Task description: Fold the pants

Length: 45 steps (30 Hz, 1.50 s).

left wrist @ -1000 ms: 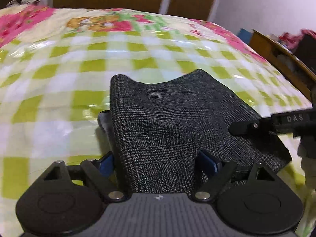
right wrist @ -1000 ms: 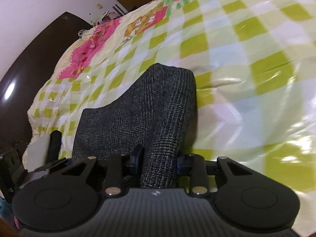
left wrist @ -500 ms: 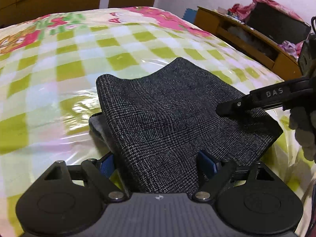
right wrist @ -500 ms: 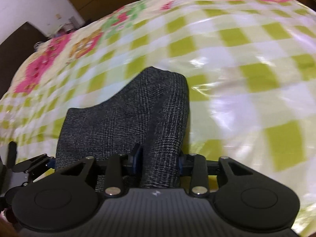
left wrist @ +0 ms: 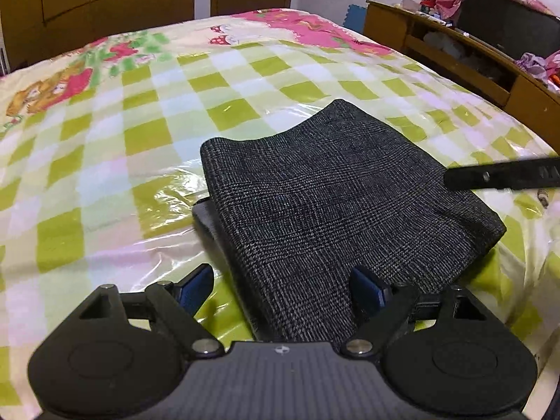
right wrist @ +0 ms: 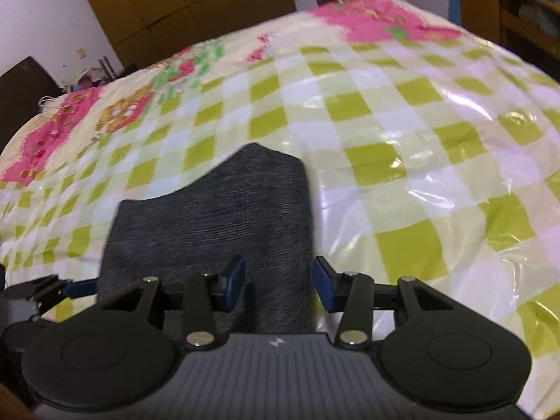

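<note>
The dark grey checked pants (left wrist: 332, 189) lie folded into a compact rectangle on the bed near its front edge. My left gripper (left wrist: 283, 290) is open, its blue pads spread on both sides of the fold's near left corner. My right gripper (right wrist: 278, 281) is open too, with its pads on either side of the fold's near right edge (right wrist: 245, 217). One finger of the right gripper (left wrist: 504, 176) reaches in from the right in the left wrist view. The left gripper's fingers (right wrist: 38, 288) show at the left edge of the right wrist view.
The bed carries a green and white checked sheet (left wrist: 105, 140) under shiny plastic, with pink flower print at the far end. Wooden wardrobes (left wrist: 105, 3) stand behind it. A wooden shelf with clutter (left wrist: 472, 45) runs along the right side of the bed.
Both grippers have opened and let go of the folded pants, which now rest on the bed. Both cameras have swung to the right, and the right view is blurred by motion.
</note>
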Each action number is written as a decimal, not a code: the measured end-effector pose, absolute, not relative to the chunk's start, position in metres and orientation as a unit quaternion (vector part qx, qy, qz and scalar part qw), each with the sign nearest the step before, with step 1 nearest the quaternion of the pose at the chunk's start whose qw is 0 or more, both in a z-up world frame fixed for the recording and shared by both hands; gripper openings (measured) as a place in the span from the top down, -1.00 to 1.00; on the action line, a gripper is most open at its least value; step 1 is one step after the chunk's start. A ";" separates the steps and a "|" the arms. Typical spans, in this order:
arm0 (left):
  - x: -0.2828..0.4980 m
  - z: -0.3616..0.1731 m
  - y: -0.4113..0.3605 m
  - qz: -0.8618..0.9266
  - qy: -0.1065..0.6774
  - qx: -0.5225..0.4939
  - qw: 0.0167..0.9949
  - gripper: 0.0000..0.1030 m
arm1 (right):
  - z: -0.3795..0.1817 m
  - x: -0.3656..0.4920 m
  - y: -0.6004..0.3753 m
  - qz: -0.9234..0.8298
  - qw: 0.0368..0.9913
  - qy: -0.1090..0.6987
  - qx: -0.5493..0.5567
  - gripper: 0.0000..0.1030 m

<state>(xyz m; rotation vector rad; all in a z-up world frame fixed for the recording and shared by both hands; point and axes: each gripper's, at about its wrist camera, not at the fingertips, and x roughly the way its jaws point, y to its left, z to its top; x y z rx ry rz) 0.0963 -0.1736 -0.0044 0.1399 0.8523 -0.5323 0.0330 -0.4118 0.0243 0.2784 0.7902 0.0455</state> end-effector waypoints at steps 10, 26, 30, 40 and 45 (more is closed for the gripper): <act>0.082 -0.009 -0.183 -0.258 0.415 0.103 0.866 -0.86 | 0.006 0.015 -0.391 0.019 0.913 0.397 0.095 0.20; 0.059 0.006 -0.185 -0.249 0.396 0.097 0.878 -0.87 | 0.023 -0.022 -0.371 0.000 0.913 0.389 0.120 0.16; 0.057 0.005 -0.186 -0.231 0.405 0.095 0.880 -0.93 | 0.026 -0.028 -0.364 -0.006 0.914 0.391 0.108 0.16; 0.049 0.004 -0.186 -0.207 0.414 0.089 0.882 -0.95 | 0.020 -0.042 -0.361 -0.013 0.908 0.401 0.124 0.16; 0.042 0.006 -0.187 -0.204 0.415 0.079 0.883 -0.96 | 0.015 -0.045 -0.355 -0.014 0.905 0.406 0.127 0.16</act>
